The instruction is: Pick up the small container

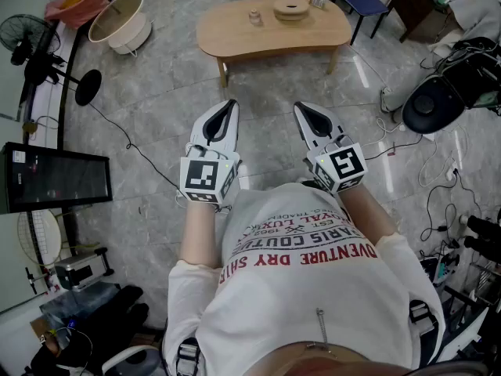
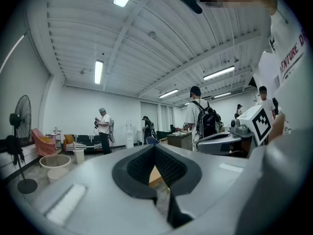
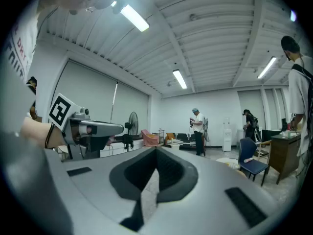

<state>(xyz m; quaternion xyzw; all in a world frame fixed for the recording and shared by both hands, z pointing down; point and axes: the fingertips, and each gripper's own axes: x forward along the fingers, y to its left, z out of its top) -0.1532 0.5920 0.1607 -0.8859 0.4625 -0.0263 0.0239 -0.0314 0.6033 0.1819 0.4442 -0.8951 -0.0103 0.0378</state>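
Wooden table [image 1: 235, 37], one, stands well ahead of the person. Left gripper [image 1: 228, 106] and right gripper [image 1: 303, 110] are held side by side close before the torso, tips pointing toward the table. Both pairs of jaws are closed together, gripping nothing. One container [image 1: 254, 17] stands on the table near one round dish [image 1: 291, 8], well apart from both grippers.

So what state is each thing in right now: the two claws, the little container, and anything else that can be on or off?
left claw: shut, nothing in it.
right claw: shut, nothing in it.
small container: upright on the wooden table, untouched, well ahead of both claws.
monitor: screen dark.
floor fan: too small to tell whether it is running.
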